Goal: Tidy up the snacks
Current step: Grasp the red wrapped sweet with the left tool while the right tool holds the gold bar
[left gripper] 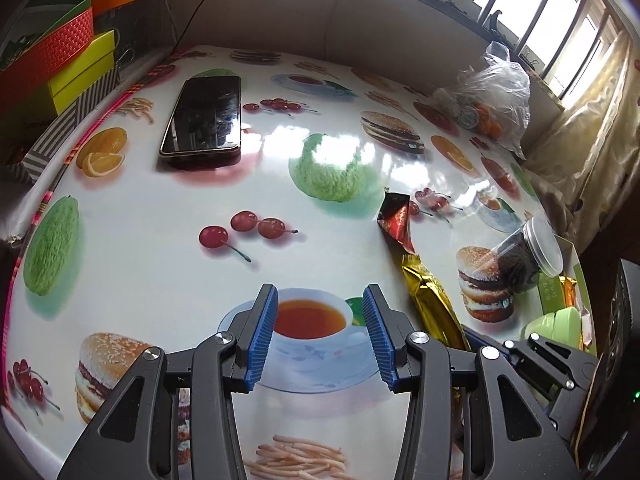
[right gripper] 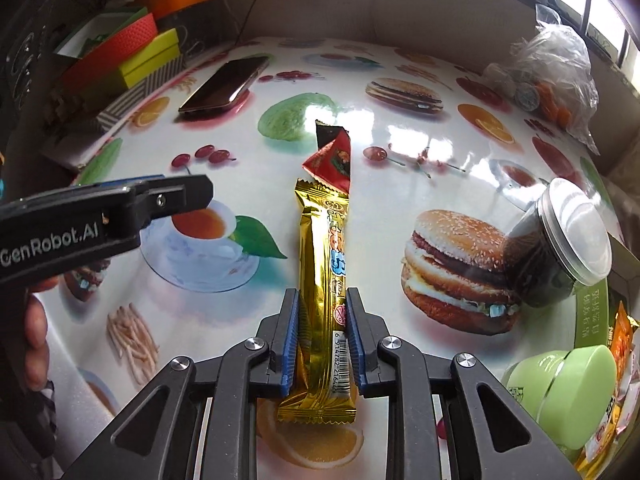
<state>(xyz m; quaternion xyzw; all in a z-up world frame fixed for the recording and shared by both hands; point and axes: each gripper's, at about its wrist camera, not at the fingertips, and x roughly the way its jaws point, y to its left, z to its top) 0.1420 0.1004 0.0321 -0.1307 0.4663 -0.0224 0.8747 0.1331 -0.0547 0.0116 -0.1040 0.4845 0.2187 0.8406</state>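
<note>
The surface is a glossy tablecloth (right gripper: 248, 176) printed with burgers, cherries, tea cups, fries and orange slices; window glare lies across its middle. At the near edge the right gripper (right gripper: 322, 336) has its blue pads pressed on the sides of a long gold snack bar (right gripper: 324, 264), which lies flat and runs away from the camera. The left gripper (left gripper: 320, 336) hovers over a printed tea cup, jaws spread with nothing between them. At the near right, a green box (right gripper: 592, 312) holds a pale green container (right gripper: 568, 392) and an orange packet (right gripper: 624, 340); a clear-lidded jar (right gripper: 560, 248) of dark contents lies tilted against its rim. Touching the far tip of the gold bar is a red-and-black wrapper (right gripper: 334, 160). Farther left lies a black phone (right gripper: 224, 88). At the far right sits a clear plastic bag (right gripper: 552, 76) of small items. Stacked coloured boxes (right gripper: 132, 56) stand beyond the left edge; windows (left gripper: 540, 12) line the far right wall.
</note>
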